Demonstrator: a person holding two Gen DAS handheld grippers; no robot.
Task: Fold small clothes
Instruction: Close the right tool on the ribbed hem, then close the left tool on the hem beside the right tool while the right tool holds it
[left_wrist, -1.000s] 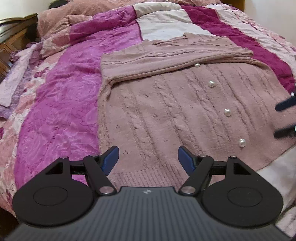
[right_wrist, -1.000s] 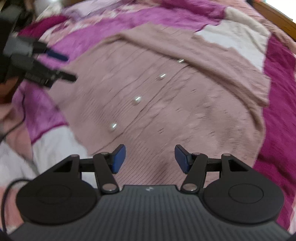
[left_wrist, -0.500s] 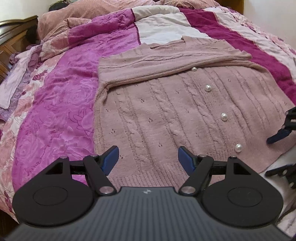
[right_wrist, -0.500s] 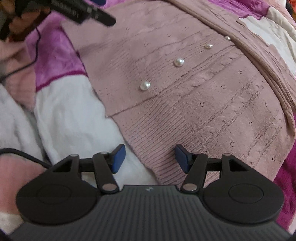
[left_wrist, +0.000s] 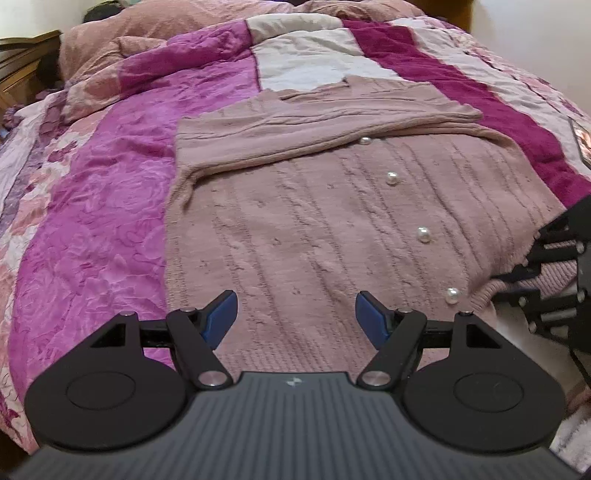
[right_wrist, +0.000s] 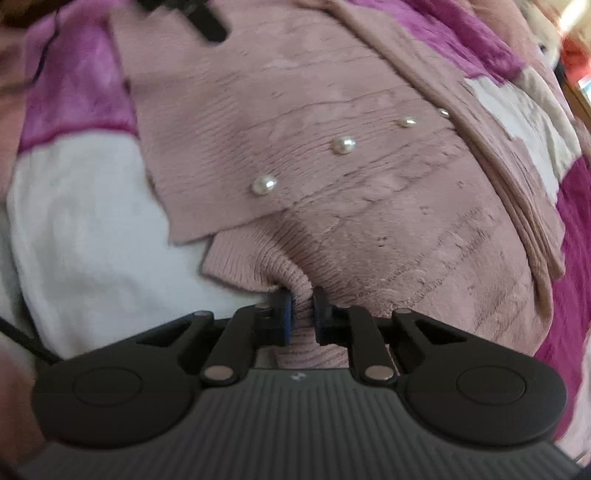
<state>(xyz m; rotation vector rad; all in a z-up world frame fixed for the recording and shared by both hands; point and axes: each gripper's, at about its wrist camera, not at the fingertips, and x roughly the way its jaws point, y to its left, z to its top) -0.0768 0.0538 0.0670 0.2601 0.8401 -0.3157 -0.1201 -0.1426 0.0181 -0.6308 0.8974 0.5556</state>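
the dusty-pink cable-knit cardigan with pearl buttons (left_wrist: 314, 236) lies flat on the magenta patchwork quilt (left_wrist: 92, 221) on the bed. half a second ago the right tongs (right_wrist: 300, 314) gaped over its ribbed hem; now they pinch it, so the fold can probably begin. left tongs (left_wrist: 295, 314) hover wide apart, empty.

Our left gripper (left_wrist: 295, 314) hovers with its blue-padded fingers spread wide, clasping nothing. Our right gripper (right_wrist: 302, 312) has its fingers pinched nearly together on the cardigan hem (right_wrist: 295, 284).
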